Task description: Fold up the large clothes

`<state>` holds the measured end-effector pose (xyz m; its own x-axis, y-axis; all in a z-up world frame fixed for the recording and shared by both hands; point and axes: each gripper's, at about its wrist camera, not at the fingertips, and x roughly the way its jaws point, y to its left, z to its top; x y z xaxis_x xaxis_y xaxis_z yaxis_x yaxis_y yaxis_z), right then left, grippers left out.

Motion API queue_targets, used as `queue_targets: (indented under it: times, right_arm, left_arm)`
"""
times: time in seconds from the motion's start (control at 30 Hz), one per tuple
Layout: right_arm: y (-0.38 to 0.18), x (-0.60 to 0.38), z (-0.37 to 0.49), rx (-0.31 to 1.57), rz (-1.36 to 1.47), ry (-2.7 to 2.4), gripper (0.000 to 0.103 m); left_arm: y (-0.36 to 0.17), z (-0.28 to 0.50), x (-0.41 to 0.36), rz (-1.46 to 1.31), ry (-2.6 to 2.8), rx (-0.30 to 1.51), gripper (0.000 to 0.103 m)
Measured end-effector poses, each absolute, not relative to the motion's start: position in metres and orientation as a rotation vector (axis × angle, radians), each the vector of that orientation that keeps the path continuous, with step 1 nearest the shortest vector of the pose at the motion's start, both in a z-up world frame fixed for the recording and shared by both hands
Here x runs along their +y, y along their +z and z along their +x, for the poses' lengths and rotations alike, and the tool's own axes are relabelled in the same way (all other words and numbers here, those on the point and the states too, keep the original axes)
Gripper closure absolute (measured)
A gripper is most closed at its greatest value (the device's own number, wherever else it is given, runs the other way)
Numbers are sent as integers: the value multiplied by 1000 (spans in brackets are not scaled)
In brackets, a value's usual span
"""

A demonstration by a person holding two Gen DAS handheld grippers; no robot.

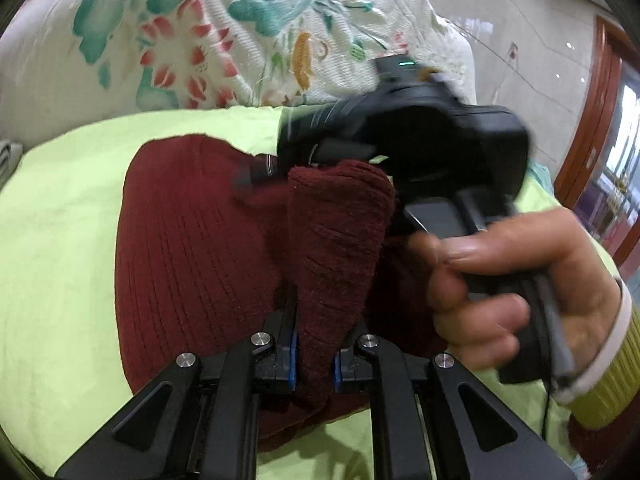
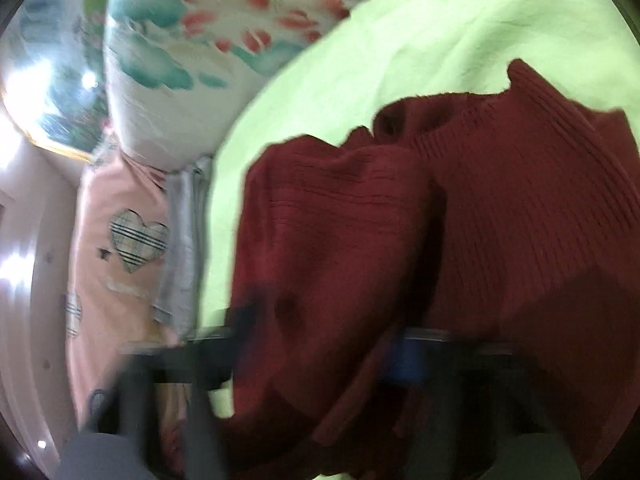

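A dark red ribbed sweater (image 1: 188, 240) lies on a light green sheet (image 1: 64, 220). My left gripper (image 1: 316, 356) is shut on a bunched fold of the sweater that rises between its blue pads. My right gripper (image 1: 280, 164), held by a hand (image 1: 512, 276), is at the far end of that same fold; its fingertips are blurred and partly hidden. In the blurred right wrist view the sweater (image 2: 520, 208) drapes over my right gripper (image 2: 320, 352) and fills the space between its fingers.
A white quilt with red and teal flowers (image 1: 208, 36) is piled behind the sheet. A pink pillow with plaid hearts (image 2: 120, 248) lies at the bed's edge. A wooden door frame (image 1: 596, 112) stands at the right.
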<state>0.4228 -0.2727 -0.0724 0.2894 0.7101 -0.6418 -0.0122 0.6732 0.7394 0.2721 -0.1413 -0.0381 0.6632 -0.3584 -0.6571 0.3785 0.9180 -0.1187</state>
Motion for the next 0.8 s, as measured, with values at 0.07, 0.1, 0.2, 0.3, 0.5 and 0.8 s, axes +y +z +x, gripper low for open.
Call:
queue_targets:
  times: [0.07, 0.1, 0.2, 0.3, 0.5, 0.8]
  right_arm:
    - [-60, -277, 422, 1152, 676, 563, 86]
    - [-47, -283, 418, 1101, 667, 586, 86]
    - [-8, -308, 399, 946, 624, 614, 86]
    - [-7, -333, 390, 936, 576, 548, 86]
    - [-68, -367, 391, 1045, 608, 406, 87]
    - [-59, -375, 384, 1024, 616, 400, 76]
  left_arm:
    - [-30, 271, -145, 36, -430, 718, 92]
    - [-22, 269, -148, 42, -444, 696, 92]
    - [-8, 267, -161, 39, -511, 659, 92]
    - [-11, 276, -182, 18, -585, 696, 92]
    - [-59, 301, -216, 31, -622, 828, 92]
    - [-51, 300, -200, -8, -643, 869, 78]
